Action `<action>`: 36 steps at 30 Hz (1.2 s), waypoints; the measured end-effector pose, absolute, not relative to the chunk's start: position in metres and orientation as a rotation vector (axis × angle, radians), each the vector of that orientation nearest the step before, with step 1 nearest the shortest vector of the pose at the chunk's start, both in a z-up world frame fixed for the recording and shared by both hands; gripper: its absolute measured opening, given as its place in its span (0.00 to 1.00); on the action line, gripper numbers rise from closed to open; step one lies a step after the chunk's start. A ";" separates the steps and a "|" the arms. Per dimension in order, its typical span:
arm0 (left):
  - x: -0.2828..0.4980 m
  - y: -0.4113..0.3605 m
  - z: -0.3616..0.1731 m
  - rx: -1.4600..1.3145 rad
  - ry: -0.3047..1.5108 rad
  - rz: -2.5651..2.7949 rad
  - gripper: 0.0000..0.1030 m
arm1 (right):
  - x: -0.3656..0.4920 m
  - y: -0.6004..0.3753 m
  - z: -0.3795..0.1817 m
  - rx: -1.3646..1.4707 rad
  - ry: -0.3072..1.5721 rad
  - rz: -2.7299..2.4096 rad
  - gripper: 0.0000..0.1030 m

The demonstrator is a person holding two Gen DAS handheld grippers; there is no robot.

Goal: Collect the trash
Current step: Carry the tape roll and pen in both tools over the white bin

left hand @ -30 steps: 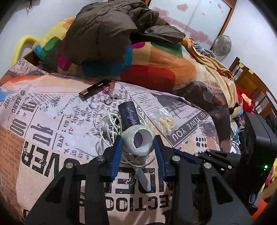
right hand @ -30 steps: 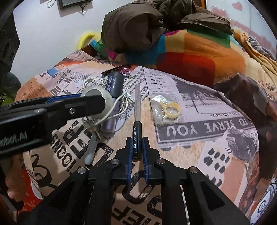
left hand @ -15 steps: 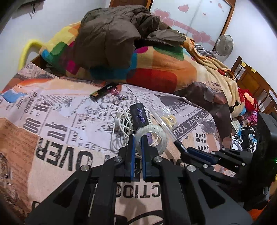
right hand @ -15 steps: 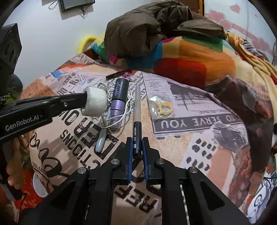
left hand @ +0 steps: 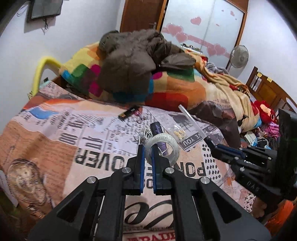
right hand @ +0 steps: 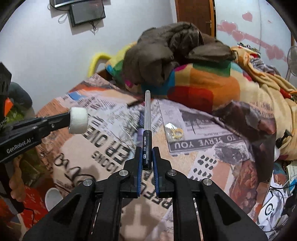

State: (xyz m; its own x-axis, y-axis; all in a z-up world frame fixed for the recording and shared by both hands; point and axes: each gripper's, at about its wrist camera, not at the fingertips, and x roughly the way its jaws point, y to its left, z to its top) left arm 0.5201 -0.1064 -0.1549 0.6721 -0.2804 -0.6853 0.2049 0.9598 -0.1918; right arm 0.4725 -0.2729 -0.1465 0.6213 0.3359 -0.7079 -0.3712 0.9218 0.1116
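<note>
A lived-in bedroom in a home is shown. A bed (left hand: pixel 55 144) is covered with a newspaper-print sheet, and a bright patchwork blanket (left hand: pixel 167 87) is heaped on it with a brown jacket (left hand: pixel 133 55) thrown on top. Wardrobe doors (left hand: pixel 204 27) are decorated with pink heart stickers, and a wooden door (left hand: pixel 141 16) is seen beside them. A standing fan (left hand: pixel 239 55) is placed in the corner, and a red plush toy (left hand: pixel 265 111) is left by a wooden chair (left hand: pixel 267 89).

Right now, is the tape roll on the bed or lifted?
Lifted. The left hand-held gripper pinches the tape roll's wall, and the right wrist view shows the roll in the air above the bedsheet.
</note>
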 end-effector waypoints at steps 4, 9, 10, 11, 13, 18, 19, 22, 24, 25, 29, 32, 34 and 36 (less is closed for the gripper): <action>0.496 -0.087 -0.130 -0.110 0.743 -0.249 0.05 | 0.457 -0.257 -0.121 -0.056 0.762 0.429 0.09; 0.463 -0.056 -0.099 -0.124 0.684 -0.208 0.05 | 0.436 -0.232 -0.090 -0.071 0.707 0.473 0.09; 0.457 -0.050 -0.095 -0.125 0.674 -0.199 0.05 | 0.431 -0.226 -0.084 -0.073 0.696 0.482 0.09; 0.451 -0.044 -0.090 -0.123 0.664 -0.190 0.05 | 0.425 -0.220 -0.078 -0.076 0.686 0.494 0.09; 0.436 -0.030 -0.080 -0.119 0.642 -0.167 0.05 | 0.416 -0.208 -0.069 -0.081 0.671 0.518 0.09; 0.402 0.003 -0.063 -0.124 0.606 -0.119 0.05 | 0.394 -0.176 -0.054 -0.101 0.647 0.576 0.09; 0.394 0.011 -0.060 -0.124 0.597 -0.107 0.05 | 0.388 -0.166 -0.052 -0.106 0.645 0.595 0.09; 0.374 0.031 -0.054 -0.127 0.584 -0.078 0.05 | 0.373 -0.144 -0.049 -0.119 0.641 0.640 0.09; 0.360 0.045 -0.053 -0.128 0.577 -0.055 0.05 | 0.364 -0.128 -0.048 -0.128 0.639 0.673 0.09; 0.353 0.054 -0.052 -0.131 0.575 -0.039 0.05 | 0.361 -0.122 -0.048 -0.128 0.640 0.686 0.09; 0.324 0.086 -0.060 -0.149 0.580 0.026 0.05 | 0.345 -0.092 -0.051 -0.127 0.650 0.771 0.09; 0.306 0.111 -0.070 -0.175 0.595 0.075 0.05 | 0.334 -0.066 -0.057 -0.137 0.671 0.834 0.09; 0.293 0.131 -0.079 -0.195 0.608 0.106 0.05 | 0.328 -0.046 -0.064 -0.142 0.702 0.885 0.09; 0.282 0.151 -0.090 -0.215 0.622 0.143 0.05 | 0.322 -0.029 -0.071 -0.149 0.728 0.921 0.09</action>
